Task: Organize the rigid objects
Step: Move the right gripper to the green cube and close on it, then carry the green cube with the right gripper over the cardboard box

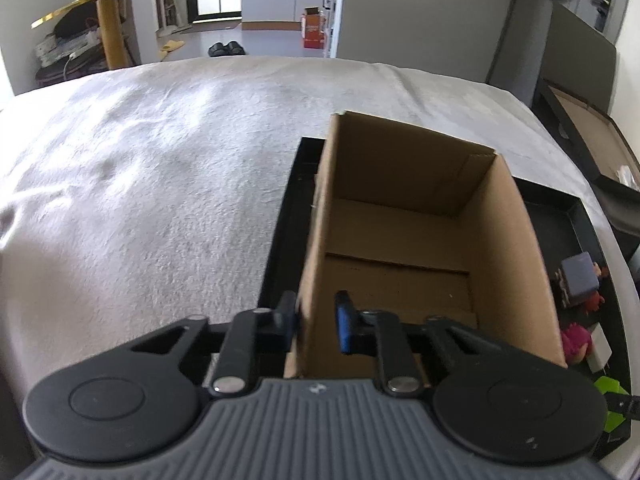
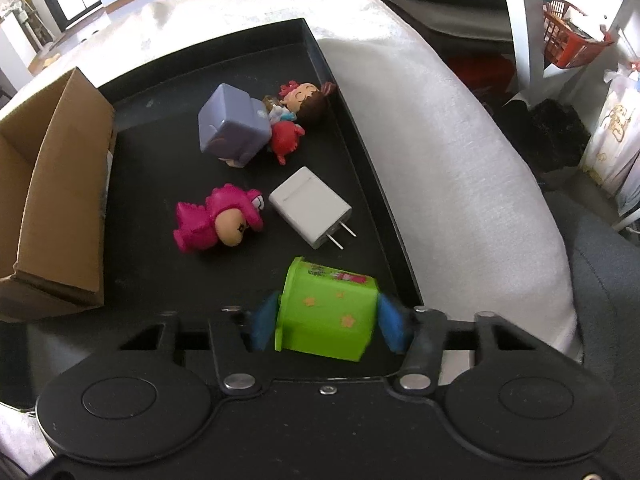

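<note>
My left gripper straddles the near left wall of the empty cardboard box. One pad is outside the wall and one inside, with a visible gap, so it stands open. The box stands at the left end of a black tray. My right gripper is shut on a green toy box with star stickers, above the tray's near right corner. On the tray lie a white charger, a pink figure, a lilac cube, a red crab and a small doll.
The tray rests on a white bed cover that spreads wide to the left. A dark headboard and shelf lie past the bed. A red basket and bags stand on the floor to the right.
</note>
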A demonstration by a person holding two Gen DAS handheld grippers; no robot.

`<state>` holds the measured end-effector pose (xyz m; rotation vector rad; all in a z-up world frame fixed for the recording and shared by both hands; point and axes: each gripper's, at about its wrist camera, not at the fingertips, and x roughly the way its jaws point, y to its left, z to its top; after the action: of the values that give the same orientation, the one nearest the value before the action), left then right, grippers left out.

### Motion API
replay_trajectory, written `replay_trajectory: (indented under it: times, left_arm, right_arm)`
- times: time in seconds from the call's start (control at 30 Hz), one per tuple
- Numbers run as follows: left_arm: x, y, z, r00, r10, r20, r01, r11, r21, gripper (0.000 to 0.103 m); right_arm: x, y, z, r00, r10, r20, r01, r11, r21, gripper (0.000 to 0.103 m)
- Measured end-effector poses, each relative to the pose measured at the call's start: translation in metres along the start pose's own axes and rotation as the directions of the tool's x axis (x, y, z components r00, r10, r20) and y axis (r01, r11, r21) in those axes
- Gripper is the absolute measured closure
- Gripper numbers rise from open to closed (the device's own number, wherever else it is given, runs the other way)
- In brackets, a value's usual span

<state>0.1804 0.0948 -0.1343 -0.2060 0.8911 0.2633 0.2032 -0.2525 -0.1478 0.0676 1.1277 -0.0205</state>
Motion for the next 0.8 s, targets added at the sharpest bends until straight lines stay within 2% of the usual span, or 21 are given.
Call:
replay_trajectory:
  times: [0.03, 0.13, 0.47, 0.8]
  left_arm:
    - [0.001, 0.002, 0.000, 1.000, 0.003, 0.001, -0.003, 1.000, -0.003, 0.093]
    - [0.002, 0.007, -0.001, 1.000, -0.011, 0.000, 0.011, 1.000, -0.019, 0.093]
    - [-0.002, 0.012, -0.007, 0.999, -0.044, 0.002, 0.044, 0.999, -0.018, 0.093]
    - [-0.009, 0.017, -0.014, 0.999, -0.051, 0.002, 0.051, 0.999, 0.009, 0.093]
  right_arm:
    - [-0.001, 0.000, 0.000, 1.000, 0.006, 0.005, -0.006, 1.000, -0.005, 0.052]
    - [-0.007, 0.004, 0.000, 1.000, 0.020, -0.020, -0.020, 1.000, -0.001, 0.052]
    - [-0.035, 0.031, 0.017, 0.997, 0.050, 0.061, -0.045, 0.996, -0.072, 0.052]
    - [-0.062, 0.065, 0.027, 0.983, 0.117, 0.143, -0.090, 0.979, -0.185, 0.052]
